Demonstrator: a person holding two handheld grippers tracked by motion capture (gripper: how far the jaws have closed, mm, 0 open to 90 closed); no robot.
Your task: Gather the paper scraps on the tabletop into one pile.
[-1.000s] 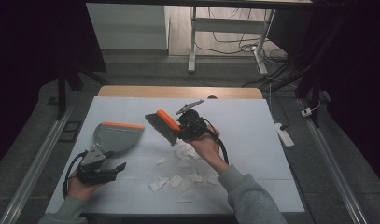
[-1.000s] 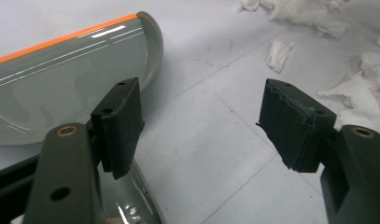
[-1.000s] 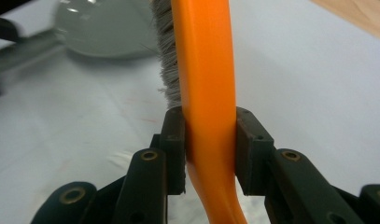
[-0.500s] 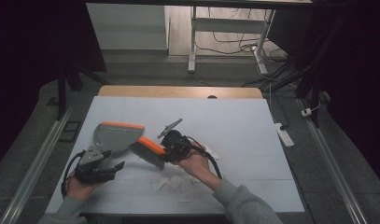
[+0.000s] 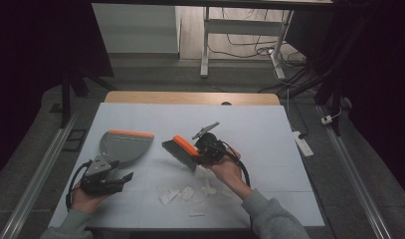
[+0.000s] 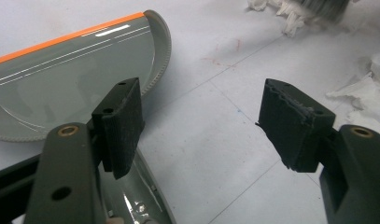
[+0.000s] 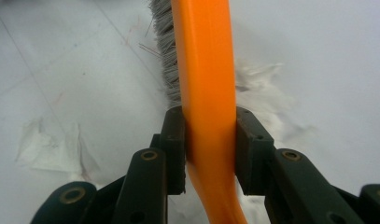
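A grey dustpan [image 5: 123,145] with an orange front lip lies on the white table, left of centre. My left gripper [image 5: 121,178] rests just in front of it, jaws open and empty. In the left gripper view [image 6: 201,116] the dustpan [image 6: 71,79] lies upper left, and its handle runs under the left jaw. My right gripper [image 5: 202,152] is shut on the orange handle of a brush [image 5: 180,152], whose grey bristles point down-left above the table. The right gripper view [image 7: 210,135] shows the brush [image 7: 208,70] clamped between both pads. Torn white paper scraps [image 5: 187,191] lie in front of the brush.
The scraps [image 6: 365,88] spread across the table's front middle, between the two hands. A cable loops from each gripper. A white power strip [image 5: 303,144] lies off the table's right edge. Bare table surface [image 5: 250,124] stretches toward the back and right.
My right gripper swung the brush from the table's middle toward the front left, then back slightly to the right. The left gripper and dustpan stayed put.
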